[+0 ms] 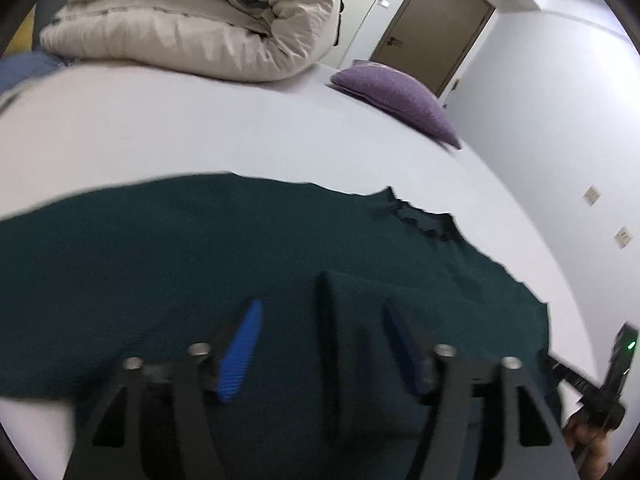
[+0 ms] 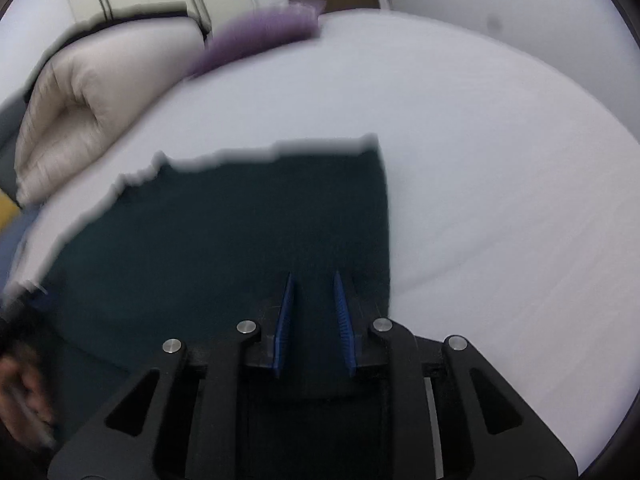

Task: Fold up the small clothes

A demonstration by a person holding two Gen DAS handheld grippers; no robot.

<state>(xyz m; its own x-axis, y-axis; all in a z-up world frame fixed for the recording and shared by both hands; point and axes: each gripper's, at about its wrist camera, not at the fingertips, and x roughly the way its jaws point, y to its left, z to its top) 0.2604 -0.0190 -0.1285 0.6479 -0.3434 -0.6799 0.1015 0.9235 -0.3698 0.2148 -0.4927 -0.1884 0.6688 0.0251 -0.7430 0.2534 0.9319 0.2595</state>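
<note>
Lying flat on the bed (image 1: 200, 128), the dark green garment (image 1: 200, 248) stretches ahead of both tongs. Left tongs (image 1: 320, 316) spread over a raised crease; right tongs (image 2: 314, 280) part-open, near its right edge. Best pinch both layers evenly.

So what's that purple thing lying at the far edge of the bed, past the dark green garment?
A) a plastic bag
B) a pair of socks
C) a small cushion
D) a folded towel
C: the purple cushion is a plump, stuffed square with pointed corners, lying on the white bed beside the rolled cream duvet, well beyond the dark green garment.
</note>
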